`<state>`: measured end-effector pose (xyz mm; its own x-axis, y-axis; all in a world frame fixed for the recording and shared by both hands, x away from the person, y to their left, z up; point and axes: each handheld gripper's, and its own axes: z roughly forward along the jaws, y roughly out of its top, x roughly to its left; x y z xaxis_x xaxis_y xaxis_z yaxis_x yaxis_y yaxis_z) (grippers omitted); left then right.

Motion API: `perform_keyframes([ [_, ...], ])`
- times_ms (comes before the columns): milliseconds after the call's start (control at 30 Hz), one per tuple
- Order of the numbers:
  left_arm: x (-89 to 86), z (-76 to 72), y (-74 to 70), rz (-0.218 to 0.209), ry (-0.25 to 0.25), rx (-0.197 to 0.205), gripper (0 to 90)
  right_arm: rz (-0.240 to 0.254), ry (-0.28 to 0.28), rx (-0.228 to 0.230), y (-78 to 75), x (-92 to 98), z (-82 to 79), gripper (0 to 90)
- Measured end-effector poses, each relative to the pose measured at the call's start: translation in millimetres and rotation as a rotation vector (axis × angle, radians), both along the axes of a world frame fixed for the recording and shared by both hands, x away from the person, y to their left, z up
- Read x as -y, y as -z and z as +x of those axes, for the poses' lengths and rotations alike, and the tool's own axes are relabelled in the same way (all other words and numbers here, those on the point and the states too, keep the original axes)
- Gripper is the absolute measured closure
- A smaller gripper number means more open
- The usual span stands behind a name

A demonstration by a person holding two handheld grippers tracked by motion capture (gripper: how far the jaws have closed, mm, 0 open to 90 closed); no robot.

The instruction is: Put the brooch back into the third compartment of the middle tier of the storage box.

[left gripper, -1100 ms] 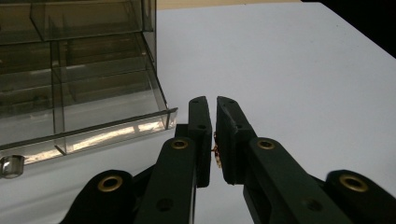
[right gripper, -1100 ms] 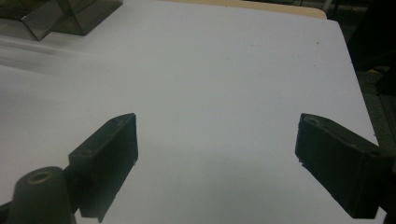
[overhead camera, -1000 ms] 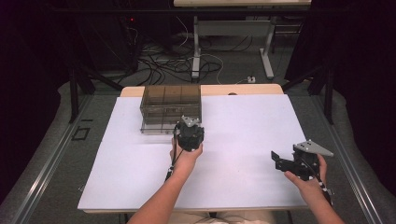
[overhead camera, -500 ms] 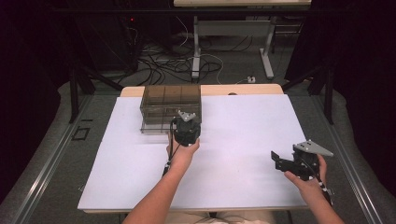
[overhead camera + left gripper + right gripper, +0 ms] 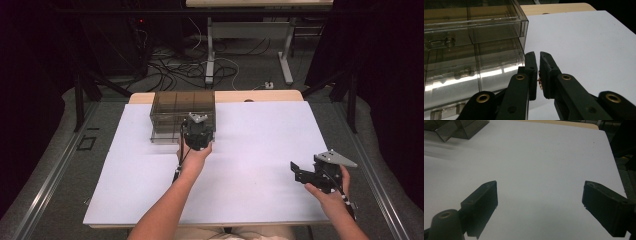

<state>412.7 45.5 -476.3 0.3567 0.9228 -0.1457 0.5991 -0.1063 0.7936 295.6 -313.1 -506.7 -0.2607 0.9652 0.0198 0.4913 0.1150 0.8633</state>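
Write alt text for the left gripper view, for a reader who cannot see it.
The left gripper has its two black jaws nearly shut, pointing at the right front corner of a smoky clear plastic drawer box. Something small and coppery sits between the jaws, too small to identify. The box stands on a white table cover.

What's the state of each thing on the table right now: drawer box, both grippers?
drawer box: smoky clear plastic, upright at the far edge of the white sheet, drawers pushed in.
left gripper: jaws nearly together, nothing large between them, close to the box's right front corner.
right gripper: jaws wide apart, nothing between them, over bare sheet.
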Motion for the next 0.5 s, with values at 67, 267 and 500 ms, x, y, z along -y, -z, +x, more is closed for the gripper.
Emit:
perform_keyframes([
  [67,0.3,2.9,-1.1,0.001,0.001,-0.003,84.8,0.001,0.001,0.0,0.2,0.2,0.1,12.8],
  [267,-2.2,11.4,-2.6,0.008,-0.003,-0.02,84.8,0.008,0.002,-0.007,1.5,-1.3,0.5,12.8],
  [500,-5.1,20.2,-1.1,-0.01,-0.027,-0.034,84.8,0.009,0.0,-0.002,1.6,-0.8,0.5,12.8],
])
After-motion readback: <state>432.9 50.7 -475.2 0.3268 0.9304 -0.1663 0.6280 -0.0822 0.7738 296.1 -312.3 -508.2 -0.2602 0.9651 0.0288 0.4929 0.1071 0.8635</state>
